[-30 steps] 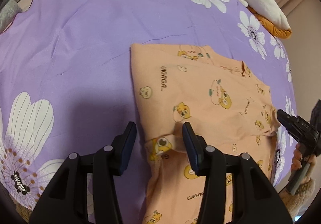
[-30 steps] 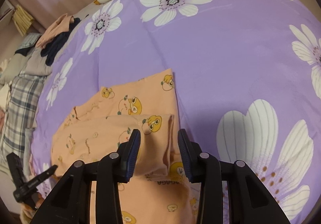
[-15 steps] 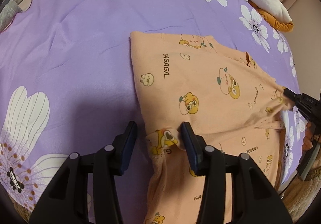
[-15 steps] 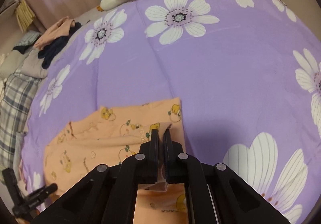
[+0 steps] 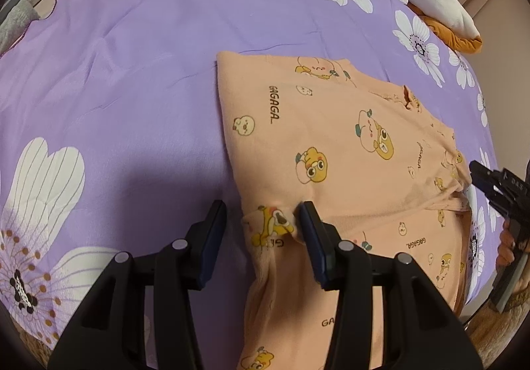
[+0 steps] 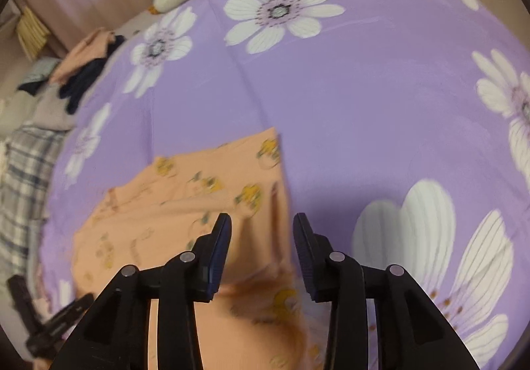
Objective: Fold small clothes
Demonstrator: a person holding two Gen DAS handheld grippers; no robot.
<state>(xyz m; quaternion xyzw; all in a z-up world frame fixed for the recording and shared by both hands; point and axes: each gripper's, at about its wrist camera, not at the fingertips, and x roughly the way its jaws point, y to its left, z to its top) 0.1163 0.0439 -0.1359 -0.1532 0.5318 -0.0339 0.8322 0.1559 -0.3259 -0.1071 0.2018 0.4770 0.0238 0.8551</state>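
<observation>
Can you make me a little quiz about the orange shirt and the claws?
1. True or false: the left claw is squeezed shut on the orange shirt.
2. What is the shirt lying on? A) a wooden floor B) a purple flowered bedspread C) a blue chair
3. Fill in: the right claw is ____, with the shirt's edge under it.

Key: 1 false, it is open with a bunched bit of shirt between its fingers; 2 B; 3 open.
</observation>
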